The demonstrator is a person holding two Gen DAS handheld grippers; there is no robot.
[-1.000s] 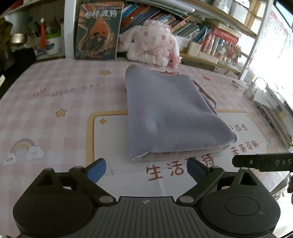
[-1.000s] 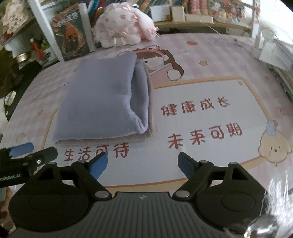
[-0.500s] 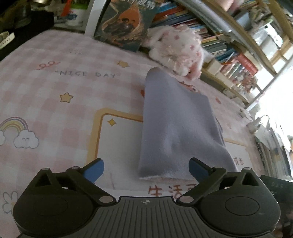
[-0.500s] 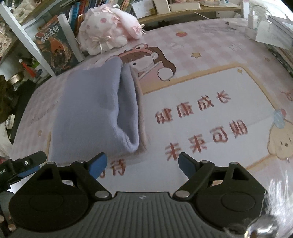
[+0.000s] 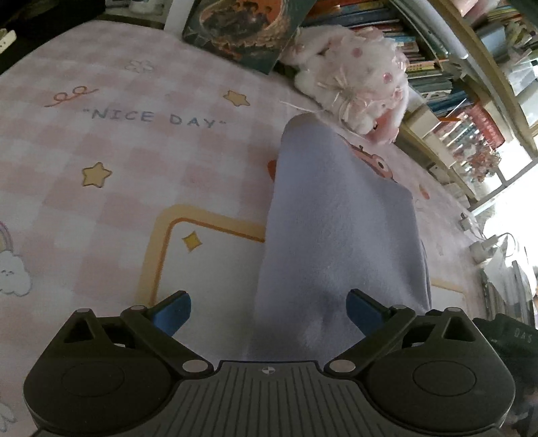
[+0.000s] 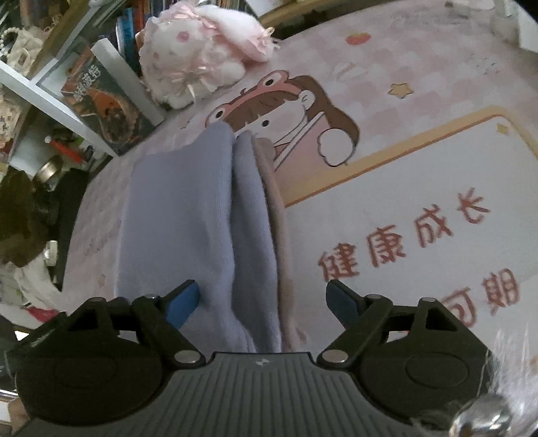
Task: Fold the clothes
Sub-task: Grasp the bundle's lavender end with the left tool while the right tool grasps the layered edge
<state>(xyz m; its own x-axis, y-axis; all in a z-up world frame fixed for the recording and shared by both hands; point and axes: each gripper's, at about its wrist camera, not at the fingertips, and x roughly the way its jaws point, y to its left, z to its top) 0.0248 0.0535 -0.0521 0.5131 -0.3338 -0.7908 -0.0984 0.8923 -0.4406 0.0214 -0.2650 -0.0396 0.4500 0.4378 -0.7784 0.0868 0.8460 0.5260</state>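
The near edge of the folded lavender garment is being hidden behind the housing of the left gripper, so whether its blue fingers are touching cloth cannot be told; they are being held wide apart with nothing between them but the fabric passing beneath. In the right wrist view the garment is likewise being cut off at its near end by the right gripper, whose fingers are also being held wide and are gripping nothing; the stacked layers and a beige underlayer are being shown along the garment's right edge. The garment is lying on the bench, on a pink checked mat on which "NICE DAY" is being read, while red Chinese characters are being shown to the garment's right. A plush rabbit and a dark-covered book are standing at the far edge; the book's title is too blurred to be read. Bare mat is being left open to both sides of the garment. A dark part lettered "DAS" is being cropped at the right.
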